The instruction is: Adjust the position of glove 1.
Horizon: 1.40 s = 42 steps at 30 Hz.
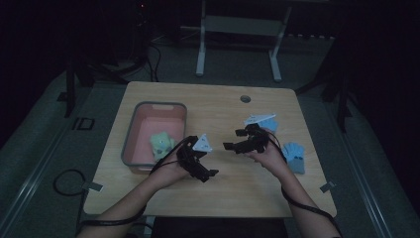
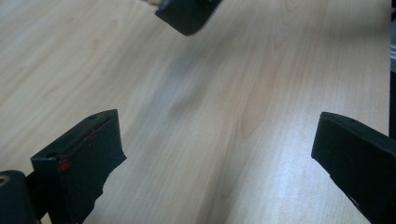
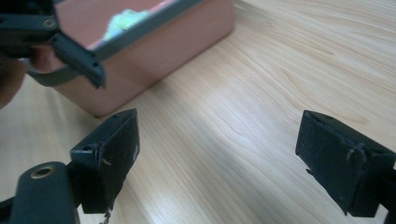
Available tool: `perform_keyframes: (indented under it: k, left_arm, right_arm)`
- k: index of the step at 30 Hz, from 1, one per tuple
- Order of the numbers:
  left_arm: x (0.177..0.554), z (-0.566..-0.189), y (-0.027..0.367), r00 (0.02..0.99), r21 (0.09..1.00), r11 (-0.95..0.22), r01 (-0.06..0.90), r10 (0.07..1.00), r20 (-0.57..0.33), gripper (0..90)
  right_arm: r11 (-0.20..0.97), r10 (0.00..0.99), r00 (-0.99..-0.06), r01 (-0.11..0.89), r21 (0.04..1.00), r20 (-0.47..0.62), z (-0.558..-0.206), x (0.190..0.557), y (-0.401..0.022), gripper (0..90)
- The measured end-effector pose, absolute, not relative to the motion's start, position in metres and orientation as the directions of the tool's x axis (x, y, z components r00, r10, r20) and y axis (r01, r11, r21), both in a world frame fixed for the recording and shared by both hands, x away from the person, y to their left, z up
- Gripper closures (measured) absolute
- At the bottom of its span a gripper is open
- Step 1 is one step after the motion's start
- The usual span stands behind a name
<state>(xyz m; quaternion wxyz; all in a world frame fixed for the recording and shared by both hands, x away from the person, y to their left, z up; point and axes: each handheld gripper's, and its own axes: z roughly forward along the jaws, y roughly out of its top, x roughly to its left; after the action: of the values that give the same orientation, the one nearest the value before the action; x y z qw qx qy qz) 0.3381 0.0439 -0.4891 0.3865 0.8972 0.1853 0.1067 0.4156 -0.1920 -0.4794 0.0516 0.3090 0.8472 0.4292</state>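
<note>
Both my grippers spread, empty: left gripper (image 1: 210, 171), right gripper (image 1: 232, 140). Next swing right to blue glove (image 1: 294, 156), descend square, pinch cuff.

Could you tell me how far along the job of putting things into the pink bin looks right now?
Done: a pale green item lies in the bin. In hand: nothing; the left gripper and right gripper are both open and empty above bare table. Left: a blue glove on the table's right side, probably next.
</note>
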Motion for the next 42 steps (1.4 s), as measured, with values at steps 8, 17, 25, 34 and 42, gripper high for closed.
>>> perform_keyframes:
  k: [8, 17, 25, 34, 42]
  left_arm:
    - [0.332, -0.506, 0.032, 0.925, 0.731, -0.637, 0.247, 0.378, 0.017, 2.3]
    - [0.327, -0.527, 0.027, 0.923, 0.739, -0.621, 0.26, 0.385, -0.002, 2.3]
    - [0.32, -0.548, 0.025, 0.914, 0.746, -0.608, 0.272, 0.407, -0.001, 2.3]
    - [0.315, -0.558, 0.029, 0.896, 0.767, -0.581, 0.271, 0.444, 0.02, 2.2]
    - [0.309, -0.565, 0.03, 0.899, 0.741, -0.618, 0.26, 0.435, 0.047, 2.2]
  right_arm:
    - [0.454, 0.579, -0.804, 0.454, 0.767, 0.133, -0.486, 0.408, -0.211, 25.0]
    - [0.447, 0.608, -0.787, 0.446, 0.775, 0.102, -0.498, 0.402, -0.231, 31.1]
    - [0.439, 0.644, -0.758, 0.471, 0.765, 0.098, -0.508, 0.4, -0.25, 33.4]
    - [0.424, 0.695, -0.716, 0.482, 0.767, 0.066, -0.511, 0.401, -0.276, 42.5]
    - [0.425, 0.749, -0.662, 0.517, 0.743, 0.033, -0.512, 0.413, -0.297, 56.6]
